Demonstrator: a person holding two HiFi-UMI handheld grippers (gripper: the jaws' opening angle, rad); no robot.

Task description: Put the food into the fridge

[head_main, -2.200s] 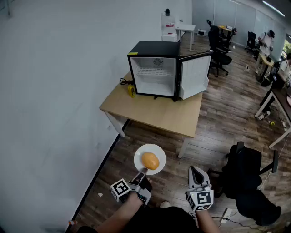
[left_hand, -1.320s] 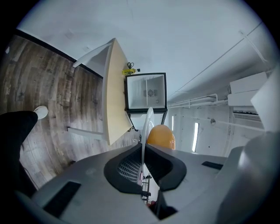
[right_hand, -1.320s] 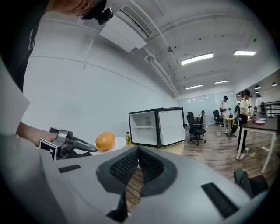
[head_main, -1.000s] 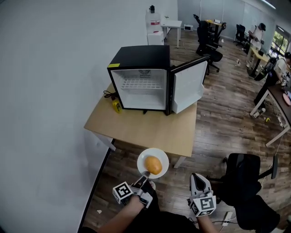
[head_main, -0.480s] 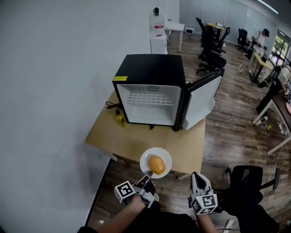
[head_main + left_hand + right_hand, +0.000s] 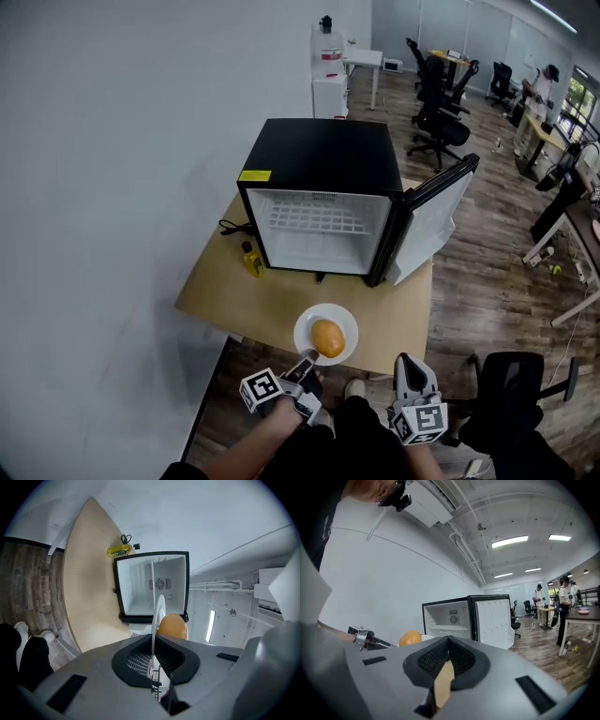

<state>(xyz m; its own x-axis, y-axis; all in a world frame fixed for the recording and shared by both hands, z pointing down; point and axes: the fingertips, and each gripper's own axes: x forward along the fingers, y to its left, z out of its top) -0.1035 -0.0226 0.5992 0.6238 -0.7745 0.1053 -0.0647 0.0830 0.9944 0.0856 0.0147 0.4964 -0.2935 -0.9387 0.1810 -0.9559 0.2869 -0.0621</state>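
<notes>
My left gripper (image 6: 306, 358) is clamped on the rim of the plate (image 6: 302, 328), which carries the orange food (image 6: 327, 337). The open fridge (image 6: 323, 220) has drawn nearer, and the plate now overhangs the table (image 6: 234, 291) edge, so I judge insertion is close. My right gripper (image 6: 410, 367) has its jaws together and is empty.

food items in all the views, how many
1: an orange oval food item on the white plate, which the left gripper clamps by its rim, before the open mini fridge. The fridge's visible interior holds none.

Head view: high, steeply down on fridge (image 6: 319, 159). 2 gripper views: low, facing same fridge; left one rolled sideways.
</notes>
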